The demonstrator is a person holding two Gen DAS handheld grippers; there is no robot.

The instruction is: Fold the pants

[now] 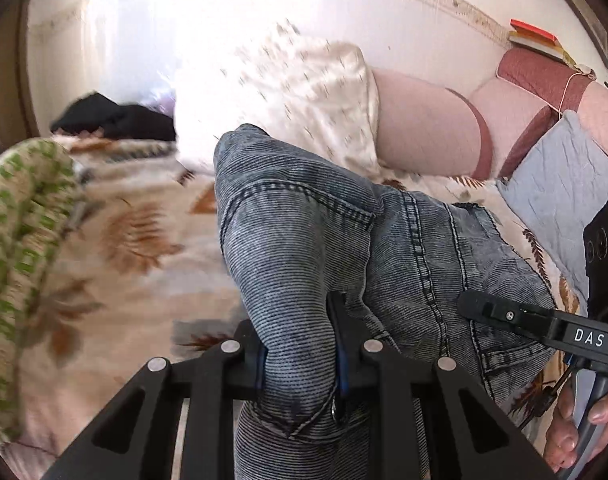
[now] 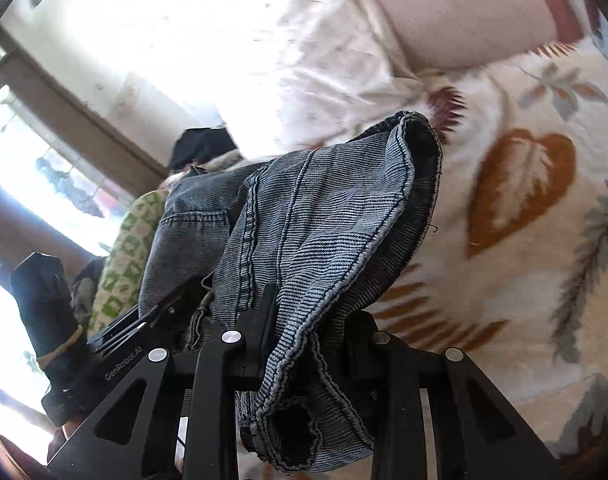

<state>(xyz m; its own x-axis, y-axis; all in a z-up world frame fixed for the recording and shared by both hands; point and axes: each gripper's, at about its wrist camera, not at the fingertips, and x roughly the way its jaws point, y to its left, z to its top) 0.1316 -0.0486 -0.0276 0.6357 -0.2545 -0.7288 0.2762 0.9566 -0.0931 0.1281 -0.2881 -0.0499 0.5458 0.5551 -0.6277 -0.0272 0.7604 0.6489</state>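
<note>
Gripping with both hands, you had each pair of tongs angled downward over the bed (image 1: 116,248). Your left tongs (image 1: 300,356) were narrowed and clamped on a bunched fold of the grey denim pants (image 1: 304,216), which rose in a hump beyond the tips and draped toward the patterned blanket. Your right tongs (image 2: 304,344) were likewise pinched on the pants' stitched hem edge, cloth spilling over and below the fingers. In the left view, your right hand (image 1: 584,420) wrapped the handle at the lower right, its tongs reaching into the denim just beside your left pair.
</note>
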